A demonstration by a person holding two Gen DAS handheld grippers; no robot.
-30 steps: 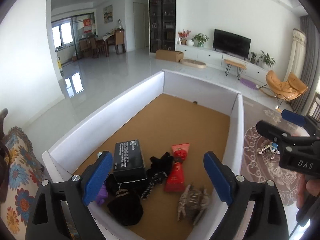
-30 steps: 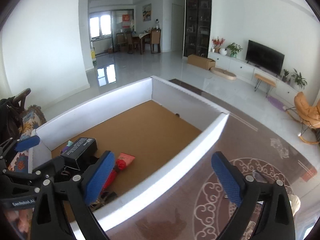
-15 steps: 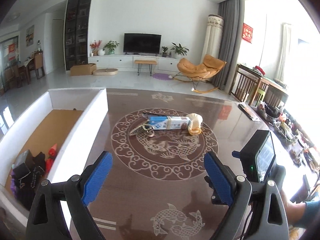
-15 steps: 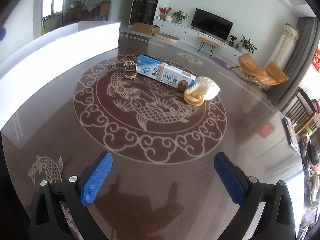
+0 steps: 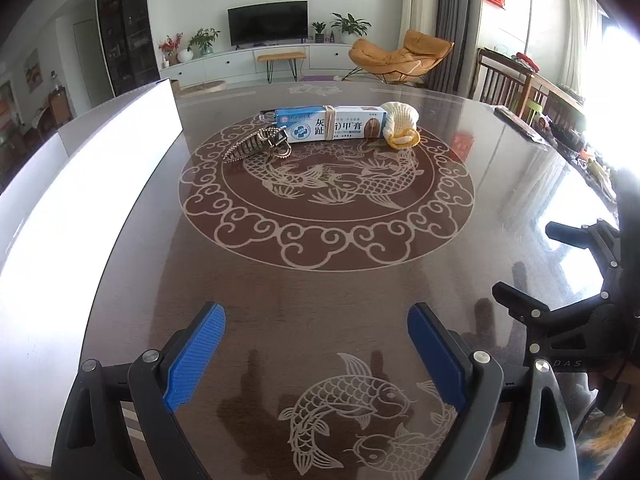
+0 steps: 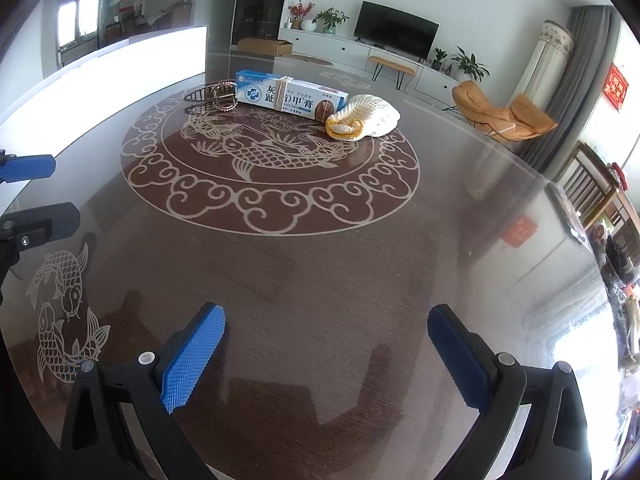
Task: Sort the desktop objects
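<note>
On your far left the white bin (image 5: 80, 208) stands with its wall to you, and you can't see inside it from here. Your left gripper (image 5: 316, 354) hovers over bare tabletop (image 5: 320, 304), jaws spread wide with nothing between them. Looking ahead and moving across: the metal hair claw (image 5: 256, 145) lies at the left end of the row, touching the blue-and-white ointment box (image 5: 324, 124) behind it. That claw looks stiff, toothed and likely slick (pinch it across the body, not the teeth, or it may skate on this glossy surface). The box appears light and rigid, with a rubber band round its middle; I'd take it across the narrow width near the centre so it doesn't swing. Next comes the cream knitted piece with a yellow rim (image 5: 400, 124), resting against the box's right end. It looks soft and squashy, so it should forgive a firm bite into the bulk. All three sit well ahead of both grippers. Over on your right, the right gripper (image 6: 326, 356) also hangs above clear tabletop, jaws held wide apart and empty.
</note>
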